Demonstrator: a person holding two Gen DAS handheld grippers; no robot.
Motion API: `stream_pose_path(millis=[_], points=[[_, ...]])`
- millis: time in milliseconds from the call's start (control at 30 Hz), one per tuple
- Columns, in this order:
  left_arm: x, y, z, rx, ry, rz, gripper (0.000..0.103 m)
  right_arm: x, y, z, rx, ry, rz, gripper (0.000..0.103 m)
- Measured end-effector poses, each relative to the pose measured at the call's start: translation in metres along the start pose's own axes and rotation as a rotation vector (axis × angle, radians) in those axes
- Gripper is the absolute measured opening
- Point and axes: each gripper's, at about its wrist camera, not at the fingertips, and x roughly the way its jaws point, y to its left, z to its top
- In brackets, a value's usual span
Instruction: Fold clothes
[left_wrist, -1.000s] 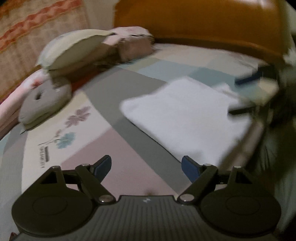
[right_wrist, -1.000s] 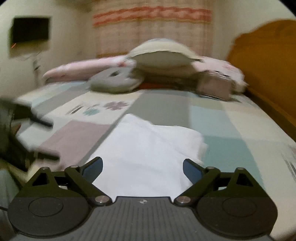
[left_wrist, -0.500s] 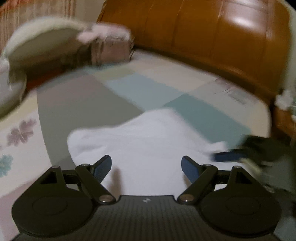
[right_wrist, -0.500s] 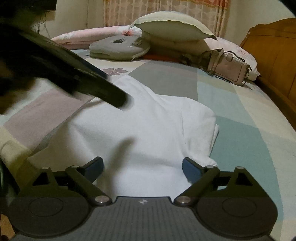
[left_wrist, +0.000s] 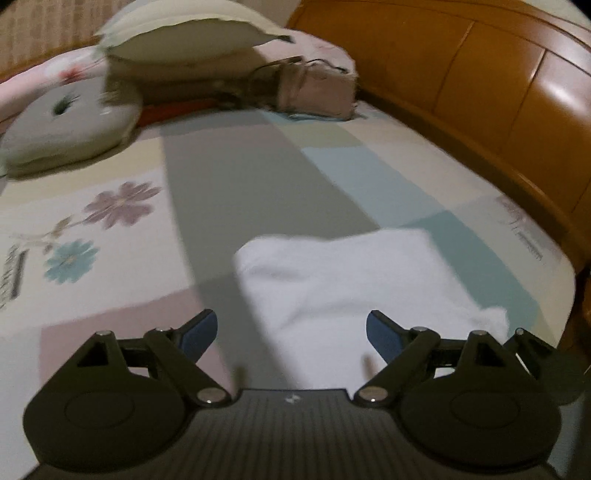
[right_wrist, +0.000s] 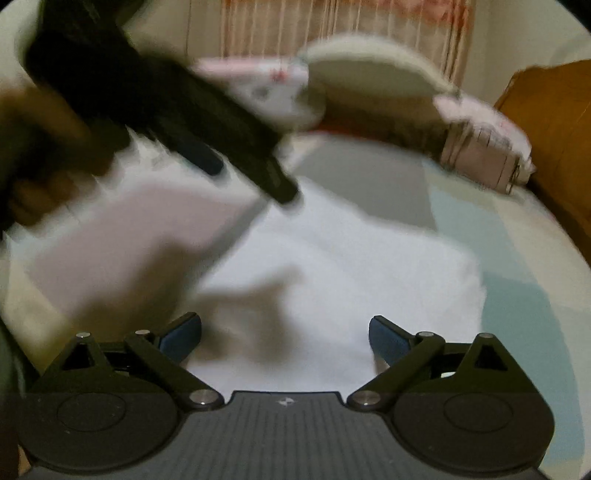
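Observation:
A white folded garment (left_wrist: 351, 280) lies on the patchwork bedspread (left_wrist: 258, 177). My left gripper (left_wrist: 291, 325) hovers over its near left edge; the jaws are opening and the blue pads do not press on the cloth. In the right wrist view the same garment (right_wrist: 351, 266) fills the middle. My right gripper (right_wrist: 284, 326) hangs just above its near part, its jaws also opening with nothing pinched. The left gripper (right_wrist: 247, 177) shows there as a dark blur over the garment's far left, held by a hand (right_wrist: 44, 147).
Pillows (left_wrist: 177, 29), a grey round cushion (left_wrist: 70, 122) and a pink handbag (left_wrist: 314, 88) lie at the far end of the bed. A wooden headboard (left_wrist: 480, 92) runs along the right side. A striped curtain (right_wrist: 332, 26) hangs behind.
Both grippers have come down closer to the white garment. The left one has swung and rolled, and now reaches further over the cloth in the right wrist view. The right jaws stand slightly wider.

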Motion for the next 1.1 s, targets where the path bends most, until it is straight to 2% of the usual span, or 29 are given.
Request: stream_pose_path(millis=[167, 267, 300, 367, 433, 500, 600, 733, 833, 900, 967, 1067, 1100], points=[[-0.008, 0.005, -0.027, 0.012, 0.013, 0.027, 0.088, -0.019, 0.005, 0.003, -0.021, -0.029, 0.026, 0.100], [-0.014, 0.002, -0.033, 0.014, 0.007, 0.031, 0.088, -0.023, -0.005, 0.014, -0.021, -0.080, -0.047, 0.103], [-0.020, 0.001, -0.035, 0.015, -0.001, 0.030, 0.088, -0.021, -0.010, 0.015, -0.019, -0.079, -0.066, 0.103], [-0.026, 0.002, -0.038, 0.005, -0.010, 0.031, 0.091, -0.006, -0.024, 0.007, 0.011, -0.010, -0.084, 0.103], [-0.031, 0.003, -0.041, -0.004, -0.017, 0.033, 0.091, 0.000, -0.039, -0.004, 0.087, 0.045, -0.062, 0.103], [-0.032, 0.003, -0.043, 0.000, -0.012, 0.044, 0.091, -0.011, -0.047, -0.010, 0.141, 0.006, -0.040, 0.103], [-0.025, -0.001, -0.035, 0.013, -0.023, 0.037, 0.091, -0.015, -0.050, -0.013, 0.162, 0.009, -0.031, 0.103], [-0.017, -0.019, -0.012, 0.060, -0.078, -0.050, 0.091, -0.003, -0.043, -0.019, 0.100, 0.024, -0.070, 0.103], [-0.003, -0.036, 0.005, 0.091, -0.092, -0.143, 0.091, 0.000, -0.042, -0.017, 0.121, 0.032, -0.077, 0.103], [0.017, -0.044, 0.012, 0.090, -0.074, -0.193, 0.091, 0.000, -0.044, -0.015, 0.138, 0.032, -0.071, 0.103], [0.044, -0.047, 0.015, 0.094, -0.048, -0.189, 0.091, 0.000, -0.043, -0.015, 0.131, 0.030, -0.078, 0.103], [0.088, -0.044, 0.018, 0.085, 0.014, -0.123, 0.091, -0.001, -0.041, -0.018, 0.140, 0.010, -0.091, 0.103], [0.092, -0.043, 0.019, 0.097, -0.001, -0.102, 0.091, -0.001, -0.041, -0.019, 0.140, 0.004, -0.095, 0.103]])
